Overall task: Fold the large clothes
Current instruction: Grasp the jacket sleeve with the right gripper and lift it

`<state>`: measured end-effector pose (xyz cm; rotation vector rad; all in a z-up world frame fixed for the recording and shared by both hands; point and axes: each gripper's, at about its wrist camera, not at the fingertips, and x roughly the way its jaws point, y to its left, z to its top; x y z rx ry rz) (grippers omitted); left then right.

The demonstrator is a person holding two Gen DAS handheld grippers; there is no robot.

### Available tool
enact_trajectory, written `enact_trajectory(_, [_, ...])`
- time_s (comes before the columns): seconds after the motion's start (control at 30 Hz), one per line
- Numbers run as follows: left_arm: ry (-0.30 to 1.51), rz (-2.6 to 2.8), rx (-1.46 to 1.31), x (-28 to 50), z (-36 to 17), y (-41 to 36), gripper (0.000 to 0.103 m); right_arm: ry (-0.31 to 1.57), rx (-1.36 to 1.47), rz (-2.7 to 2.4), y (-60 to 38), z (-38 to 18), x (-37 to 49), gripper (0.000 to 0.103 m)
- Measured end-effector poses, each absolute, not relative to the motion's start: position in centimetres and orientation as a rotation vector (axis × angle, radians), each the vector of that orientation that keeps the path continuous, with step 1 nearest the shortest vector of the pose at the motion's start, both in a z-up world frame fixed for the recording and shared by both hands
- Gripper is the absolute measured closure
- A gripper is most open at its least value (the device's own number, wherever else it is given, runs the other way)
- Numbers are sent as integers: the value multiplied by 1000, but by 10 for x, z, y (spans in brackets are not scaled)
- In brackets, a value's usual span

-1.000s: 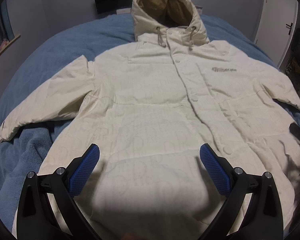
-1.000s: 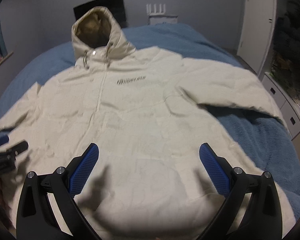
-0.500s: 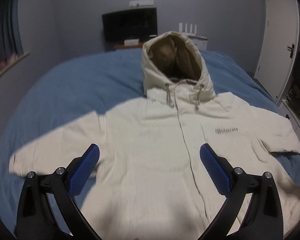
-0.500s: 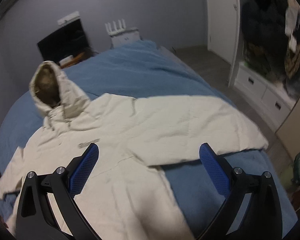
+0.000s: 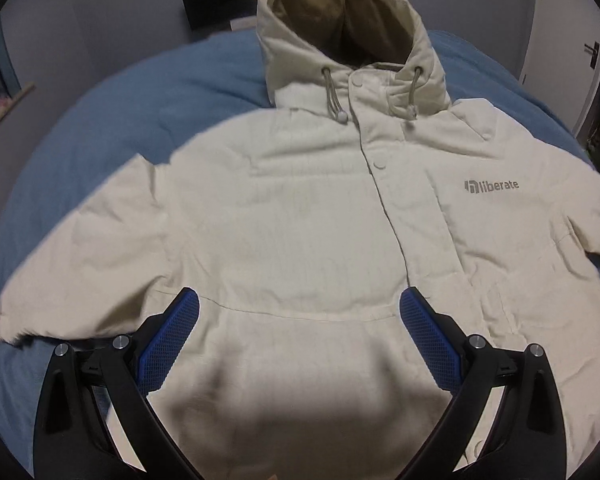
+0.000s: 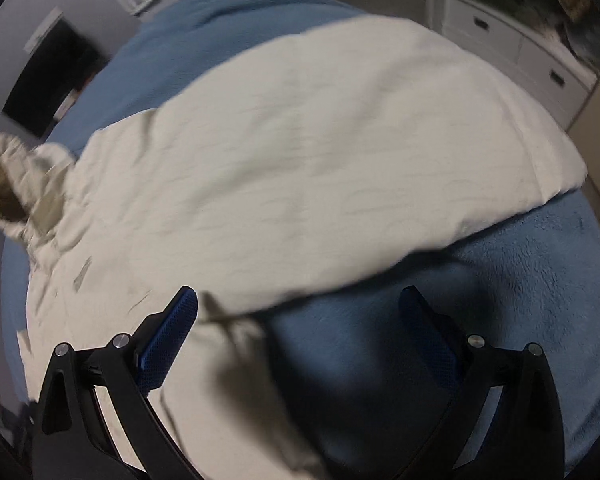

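Left wrist view looks up the front of a cream hooded jacket [image 5: 300, 220] spread flat, front side up, on a bed under a blue blanket [image 5: 112, 120]. The hood [image 5: 340, 28] lies open at the far end of the jacket, its tan lining showing, with two drawstrings hanging below it on either side of the snap-buttoned front. A grey "liberate" logo [image 5: 492, 186] sits on the chest to the right of the buttons. One sleeve [image 5: 80, 264] stretches out to the left of the jacket body onto the blanket. The left gripper [image 5: 298, 336] hangs over the lower front of the jacket with its jaws spread wide and nothing between them.

From the right wrist view, the jacket's other sleeve [image 6: 360, 152] runs out across the blanket [image 6: 500, 280] toward a white set of drawers [image 6: 540, 64] beyond the bed; the picture is blurred. The right gripper [image 6: 298, 336] is above the spot where this sleeve meets the jacket body, jaws wide apart and holding nothing: one blue finger [image 6: 168, 340] is over the cream cloth, the other over the blanket just beside the sleeve's lower edge.
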<state>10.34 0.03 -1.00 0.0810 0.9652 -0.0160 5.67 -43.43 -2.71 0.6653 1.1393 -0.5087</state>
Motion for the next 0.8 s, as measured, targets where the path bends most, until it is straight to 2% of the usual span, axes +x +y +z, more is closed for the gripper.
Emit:
enact_trajectory(0.1, [967, -34, 44, 108, -12, 5, 6, 1073, 681, -563, -451, -23, 60, 8])
enact_trajectory(0.23, [969, -56, 48, 110, -18, 0, 6, 970, 665, -632, -473, -7, 64, 16])
enact_trajectory(0.3, [975, -61, 57, 112, -22, -2, 6, 947, 682, -669, -489, -10, 62, 22])
enact_trajectory(0.37, [978, -63, 56, 116, -24, -2, 6, 930, 686, -702, -502, -13, 59, 31])
enact_trajectory(0.5, [975, -47, 21, 121, -27, 6, 6, 860, 756, -789, -526, -22, 39, 39])
enact_trajectory(0.6, [974, -33, 4, 125, -28, 10, 6, 772, 810, -779, -537, -18, 30, 53])
enact_trajectory(0.73, [967, -40, -7, 125, -30, 12, 6, 691, 766, -743, -528, -3, 34, 80])
enact_trajectory(0.8, [955, -50, -9, 122, -28, 12, 6, 633, 735, -722, -522, 13, 33, 84])
